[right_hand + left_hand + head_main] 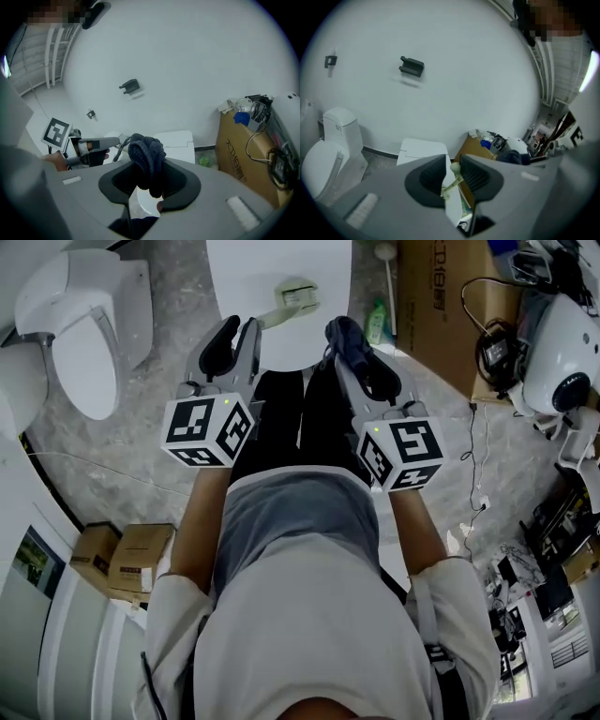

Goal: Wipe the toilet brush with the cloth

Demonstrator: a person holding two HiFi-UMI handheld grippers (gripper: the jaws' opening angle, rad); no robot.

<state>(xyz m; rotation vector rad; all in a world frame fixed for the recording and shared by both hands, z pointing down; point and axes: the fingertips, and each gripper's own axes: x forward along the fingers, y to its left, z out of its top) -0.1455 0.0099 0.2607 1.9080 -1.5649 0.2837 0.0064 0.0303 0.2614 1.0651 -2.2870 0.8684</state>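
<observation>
Left gripper (239, 329): the jaws are narrow and look closed on the thin pale-green handle of the toilet brush (296, 296). In the left gripper view (452, 161) the handle (451, 182) crosses the gap at a slant.

Toilet brush: it reaches from the left jaws toward 1 o'clock. Its head is over the white table (253, 268) at 12 o'clock from the person. I cannot tell whether the head rests on the table or hangs above it.

Right gripper (354, 351): it is clamped on the bunched dark cloth (345, 332). The right gripper view (150, 174) shows the wad (147, 157) bulging well past the jaw tips.

Spacing: cloth and brush are near each other but apart, with the cloth at about 4 o'clock from the brush head.

Step, as judged: wiping has not begun, and the cloth must next meet the brush.

Risk, pivot: the handle is pinched near its end and at a slant, so pressure from the cloth could swing the brush in the jaws or pull it free.

Risk, cloth: the loose wad may slide out of the jaws or snag when dragged along the brush.

Risk, collision: the two grippers are close, and bringing them together could knock jaw against jaw.

Surroundings: the toilet (84, 324) is at 10 o'clock and the cardboard box (441, 306) at 1 o'clock.
</observation>
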